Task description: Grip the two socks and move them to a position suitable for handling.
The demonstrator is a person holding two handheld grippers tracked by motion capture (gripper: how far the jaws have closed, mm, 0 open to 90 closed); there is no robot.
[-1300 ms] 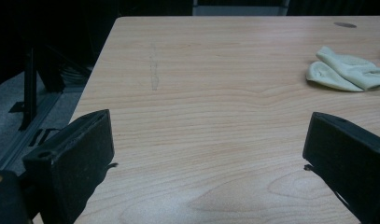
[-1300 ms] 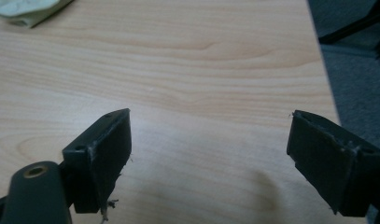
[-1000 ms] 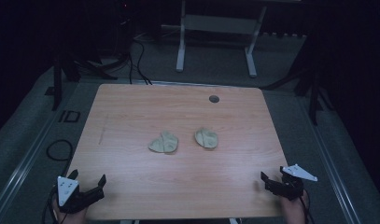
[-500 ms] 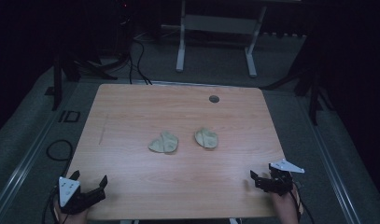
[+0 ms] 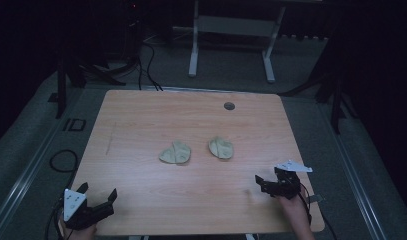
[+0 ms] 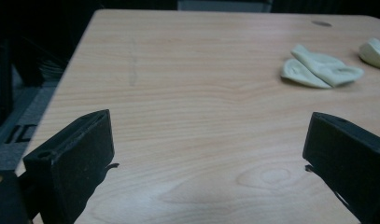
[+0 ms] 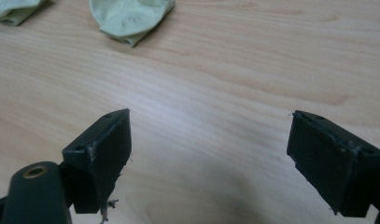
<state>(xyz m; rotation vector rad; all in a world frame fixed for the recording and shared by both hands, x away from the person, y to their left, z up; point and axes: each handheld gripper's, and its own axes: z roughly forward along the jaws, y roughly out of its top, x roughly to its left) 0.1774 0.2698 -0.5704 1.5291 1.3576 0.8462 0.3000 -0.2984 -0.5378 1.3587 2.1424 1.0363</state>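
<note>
Along the near edge of the tabletop point(image 5: 141, 200), the left claw point(image 5: 98, 200) sits at the left corner with its jaws spread wide and nothing between them; part of it hangs past the edge. Toward the near right corner, the right claw point(image 5: 268, 184) is over the wood, a little in from the edge, its jaws likewise wide apart and empty, with the person's hand point(image 5: 293, 207) behind it. Between the two claws the near strip of wood is bare.

Farther in, about mid-table, lie two pale cloth pieces. The left cloth piece point(image 5: 175, 153) is crumpled and folded over itself; the right cloth piece point(image 5: 221, 148) lies just beside it with a gap of bare wood between, not touching. Both are well apart from every edge, with open wood on all sides. In the right gripper view the right cloth piece point(image 7: 131, 16) lies ahead and to the left of the jaws, well clear of them; in the left gripper view the left cloth piece point(image 6: 320, 67) lies far ahead to the right.

Beyond them, near the far edge, is a small round grommet point(image 5: 229, 105).
</note>
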